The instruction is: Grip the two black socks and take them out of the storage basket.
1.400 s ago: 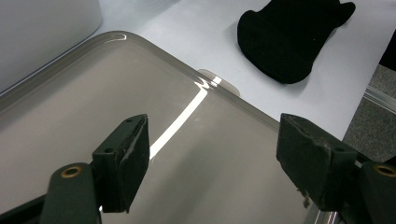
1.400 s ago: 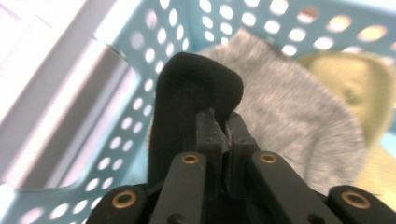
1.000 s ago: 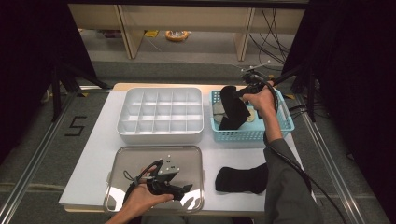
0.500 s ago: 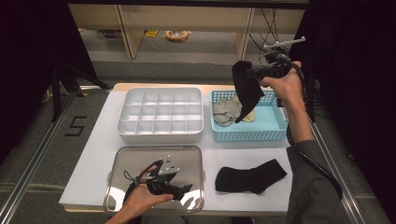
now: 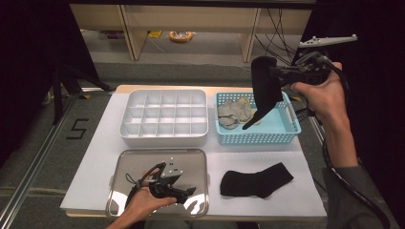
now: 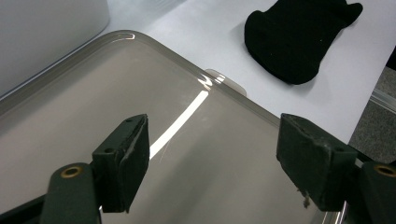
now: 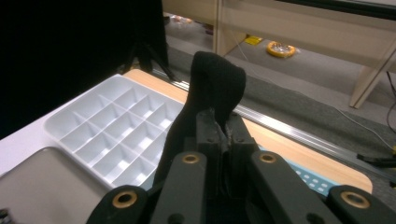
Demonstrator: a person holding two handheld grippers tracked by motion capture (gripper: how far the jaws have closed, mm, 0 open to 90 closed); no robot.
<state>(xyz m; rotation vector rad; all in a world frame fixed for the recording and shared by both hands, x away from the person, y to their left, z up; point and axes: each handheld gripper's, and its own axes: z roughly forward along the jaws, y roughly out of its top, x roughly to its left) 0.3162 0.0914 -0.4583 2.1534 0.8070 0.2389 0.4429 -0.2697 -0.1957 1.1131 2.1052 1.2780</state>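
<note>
The work surface was a white-topped table (image 5: 95,157) with a wooden edge visible at the far side, standing on a grey floor. Beyond the table stood pale wooden shelving legs, loose cables and a round yellow object on the floor. Dark curtains bordered both sides.

On the table lay a white compartment tray (image 5: 165,117), a blue basket (image 5: 282,129) holding light-coloured cloths (image 5: 234,113), a metal tray (image 5: 143,164) and one flat black sock (image 5: 255,180) beside that tray.

The left gripper (image 5: 184,192) rested over the metal tray with jaws spread wide and nothing between them; the left gripper view showed bare tray between the pads (image 6: 123,170).

The right gripper (image 5: 279,76) was clenched on a second black sock (image 5: 263,90), which hung in the air above the basket, its lower end dangling over the basket interior.

Compared with one second earlier, the right gripper had risen from basket level, carrying the sock clear of the basket. The left gripper, the flat sock and both trays remained in place.
</note>
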